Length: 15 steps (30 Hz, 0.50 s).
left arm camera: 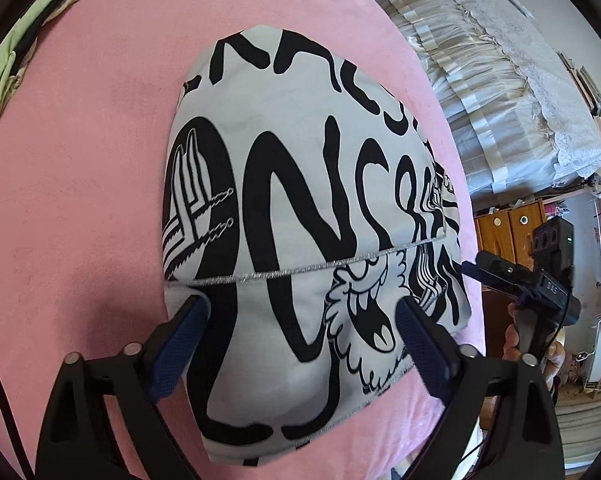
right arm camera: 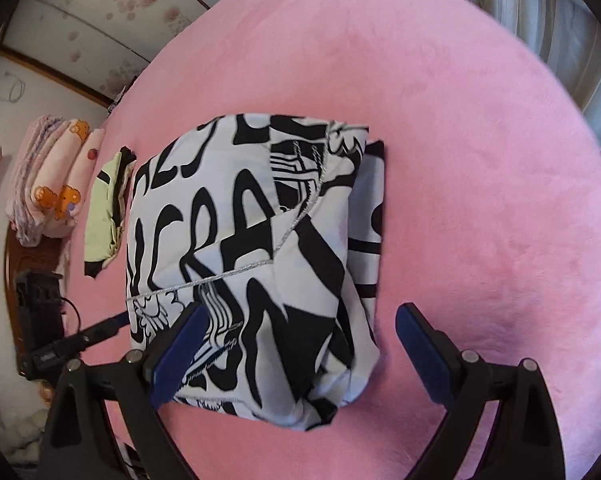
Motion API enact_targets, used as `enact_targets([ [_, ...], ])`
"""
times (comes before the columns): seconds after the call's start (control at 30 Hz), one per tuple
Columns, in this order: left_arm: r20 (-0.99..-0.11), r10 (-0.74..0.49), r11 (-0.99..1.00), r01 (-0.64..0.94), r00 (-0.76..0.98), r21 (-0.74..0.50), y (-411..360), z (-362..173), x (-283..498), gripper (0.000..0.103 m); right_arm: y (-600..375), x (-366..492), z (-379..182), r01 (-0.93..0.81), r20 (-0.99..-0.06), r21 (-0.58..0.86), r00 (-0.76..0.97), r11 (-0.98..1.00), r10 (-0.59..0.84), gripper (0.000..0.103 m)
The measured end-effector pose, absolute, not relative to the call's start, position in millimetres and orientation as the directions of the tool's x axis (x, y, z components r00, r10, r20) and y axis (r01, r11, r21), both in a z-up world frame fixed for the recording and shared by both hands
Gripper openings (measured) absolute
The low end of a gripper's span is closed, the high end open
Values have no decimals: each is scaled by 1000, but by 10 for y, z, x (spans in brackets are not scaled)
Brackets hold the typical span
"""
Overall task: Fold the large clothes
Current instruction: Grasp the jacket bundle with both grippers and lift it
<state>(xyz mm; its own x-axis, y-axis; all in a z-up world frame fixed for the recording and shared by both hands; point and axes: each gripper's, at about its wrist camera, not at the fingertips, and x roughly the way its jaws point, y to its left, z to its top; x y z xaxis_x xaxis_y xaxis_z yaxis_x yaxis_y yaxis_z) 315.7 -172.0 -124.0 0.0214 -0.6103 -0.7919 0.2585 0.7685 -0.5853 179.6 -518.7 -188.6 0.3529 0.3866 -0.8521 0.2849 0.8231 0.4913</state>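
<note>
Item: one white garment printed with bold black lettering and cartoon figures, edged with a silver glitter seam [left arm camera: 300, 208], being shown folded into a compact bundle and lying on a pink plush bed cover [left arm camera: 100, 200]. In the right wrist view the same garment [right arm camera: 252, 264] is being seen near the middle of the cover [right arm camera: 480, 180]. The left gripper [left arm camera: 302, 312] is being held over the near end of the bundle with its blue-padded fingers [left arm camera: 184, 340] spread wide on either side of the cloth, nothing being grasped. The right gripper [right arm camera: 300, 320] is likewise being held released, its left finger [right arm camera: 180, 344] over the bundle's near edge and the other over bare cover. A pale green and black folded garment [right arm camera: 104, 208] is lying to the left of the bundle, slightly apart. Pink printed quilts [right arm camera: 52, 188] are being kept stacked further left, beyond the bed's edge.
</note>
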Motion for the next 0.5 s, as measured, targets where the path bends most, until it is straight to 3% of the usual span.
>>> enact_targets([
  [0.3, -802, -586, 777, 362, 117, -515, -1774, -1211, 3165, 102, -5178, 1998, -2490, 248, -759, 642, 339, 726, 555, 96],
  [0.5, -788, -602, 777, 317, 126, -543, -1603, -1271, 3248, 102, -5052, 2168, -2624, 166, -708, 691, 355, 704, 611, 97],
])
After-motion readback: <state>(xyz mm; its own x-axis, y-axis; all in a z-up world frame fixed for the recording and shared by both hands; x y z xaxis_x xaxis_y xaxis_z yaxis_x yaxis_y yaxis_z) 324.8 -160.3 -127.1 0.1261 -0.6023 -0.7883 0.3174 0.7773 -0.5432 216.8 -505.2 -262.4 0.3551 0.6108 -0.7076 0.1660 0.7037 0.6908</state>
